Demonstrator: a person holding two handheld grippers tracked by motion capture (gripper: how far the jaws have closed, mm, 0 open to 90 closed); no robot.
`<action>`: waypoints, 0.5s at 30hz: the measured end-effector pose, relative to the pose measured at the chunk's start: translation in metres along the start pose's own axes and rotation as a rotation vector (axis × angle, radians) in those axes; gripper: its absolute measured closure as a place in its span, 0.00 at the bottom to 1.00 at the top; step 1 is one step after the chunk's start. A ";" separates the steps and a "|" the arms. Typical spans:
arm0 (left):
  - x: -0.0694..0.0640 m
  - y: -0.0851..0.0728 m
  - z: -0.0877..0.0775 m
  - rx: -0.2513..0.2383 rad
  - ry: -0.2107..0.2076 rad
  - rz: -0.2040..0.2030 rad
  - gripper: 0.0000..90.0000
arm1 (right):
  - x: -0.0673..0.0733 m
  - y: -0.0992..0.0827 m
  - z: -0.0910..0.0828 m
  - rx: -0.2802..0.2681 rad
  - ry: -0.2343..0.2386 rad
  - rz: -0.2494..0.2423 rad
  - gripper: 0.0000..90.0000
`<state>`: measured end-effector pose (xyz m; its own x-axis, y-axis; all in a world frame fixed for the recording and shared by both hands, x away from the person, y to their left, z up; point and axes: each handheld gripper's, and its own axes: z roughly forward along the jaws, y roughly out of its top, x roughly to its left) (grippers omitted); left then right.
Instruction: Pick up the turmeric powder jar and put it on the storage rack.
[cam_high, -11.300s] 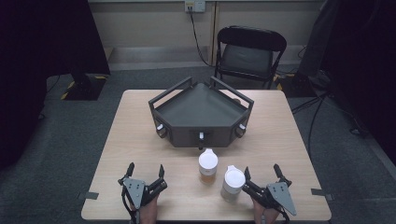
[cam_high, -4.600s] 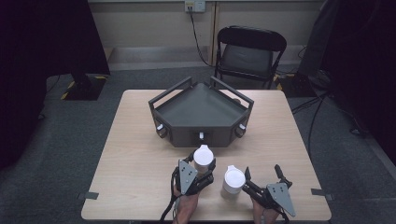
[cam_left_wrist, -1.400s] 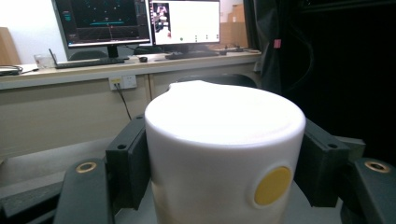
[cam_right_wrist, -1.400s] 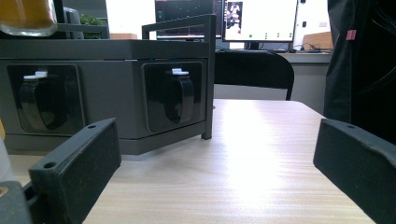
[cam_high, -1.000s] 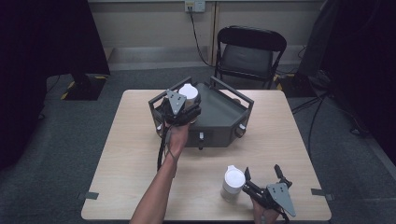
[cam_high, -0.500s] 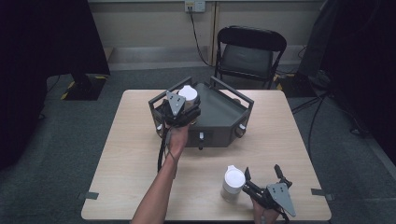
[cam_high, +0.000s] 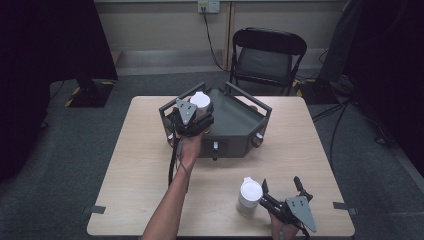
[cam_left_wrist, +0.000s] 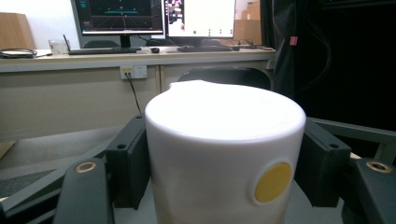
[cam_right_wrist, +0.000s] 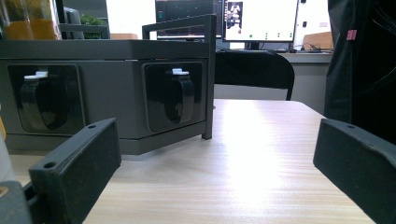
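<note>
L gripper (cam_high: 192, 116) is out over the near-left corner of the grey rack (cam_high: 235, 120), fingers (cam_left_wrist: 126, 163) clamped on a white jar (cam_left_wrist: 224, 154), one pad flat on each side of its wall. Jar sits squarely between the fingers, upright, long axis vertical & crosswise to them, lid up. From the high view it's at or just over the rack's top; can't tell if its base touches the surface yet. So, as I judge it, the next move turns on what lies straight below the fingers: rack top is right under the jar, so a short lowering and then spreading the fingers should do, no sideways shift needed. R gripper (cam_high: 282, 197) rests low on the desk (cam_high: 130, 165) near the front edge, fingers (cam_right_wrist: 77, 158) spread wide w/ nothing between them. The 2nd jar (cam_high: 249, 196) stands upright just beside its L finger, off to the side rather than between the two; R hand is clearly the nearer one for that jar, L hand well apart from it. Ahead of the R fingers is the rack's front face w/ two black latch-like fittings. Labels: only a plain yellow round sticker (cam_left_wrist: 273, 182) on the held jar, no text on it. Monitors behind show writing too small to read. No brand seen anywhere.
</note>
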<state>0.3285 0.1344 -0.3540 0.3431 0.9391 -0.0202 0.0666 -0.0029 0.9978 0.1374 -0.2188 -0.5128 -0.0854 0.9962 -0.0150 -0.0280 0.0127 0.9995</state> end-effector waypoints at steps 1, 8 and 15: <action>0.000 0.000 0.000 0.000 -0.001 0.003 0.34 | 0.000 0.000 0.000 0.000 0.000 0.000 0.00; 0.002 0.000 0.001 0.003 -0.004 0.006 0.24 | 0.000 0.000 0.000 0.000 0.000 0.000 0.00; 0.001 -0.001 -0.001 -0.009 0.024 -0.001 0.08 | 0.000 0.000 0.000 0.000 0.000 0.000 0.00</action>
<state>0.3276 0.1354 -0.3545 0.3202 0.9471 -0.0201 0.0581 0.0016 0.9983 0.1373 -0.2188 -0.5128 -0.0853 0.9962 -0.0154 -0.0280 0.0131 0.9995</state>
